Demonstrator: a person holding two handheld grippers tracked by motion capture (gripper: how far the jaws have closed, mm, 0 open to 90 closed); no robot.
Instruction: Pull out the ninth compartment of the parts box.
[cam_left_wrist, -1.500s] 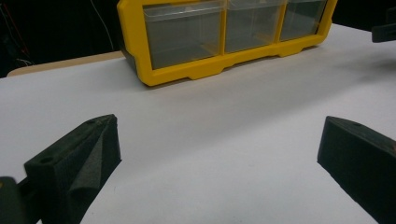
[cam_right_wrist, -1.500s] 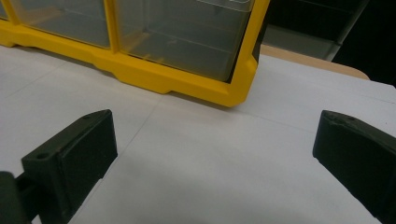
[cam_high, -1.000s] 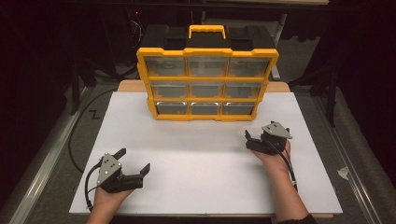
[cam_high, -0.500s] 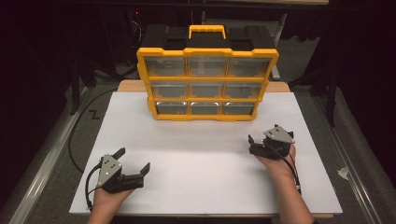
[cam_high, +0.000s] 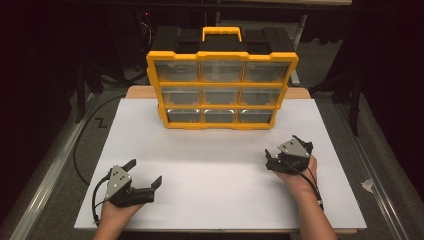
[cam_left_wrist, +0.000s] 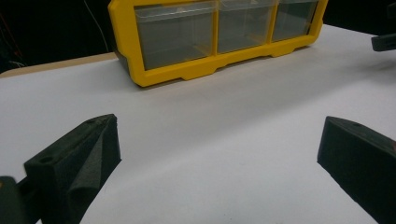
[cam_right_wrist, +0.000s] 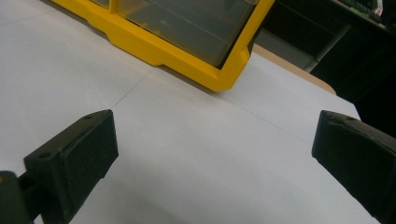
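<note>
Drawers, nine clear ones in three rows, filled the yellow organizer (cam_high: 222, 90) standing at twelve o'clock on the white table (cam_high: 220, 170); contents unreadable. Left gripper (cam_high: 145, 175) at seven and right gripper (cam_high: 282, 150) at four rested wide apart, empty.

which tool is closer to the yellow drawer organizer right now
Right. The right tool sits just below the yellow drawer organizer's right corner; the left tool is farther back, toward the sheet's near-left.

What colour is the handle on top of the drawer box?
Yellow; the handle shows best in the high view.
</note>
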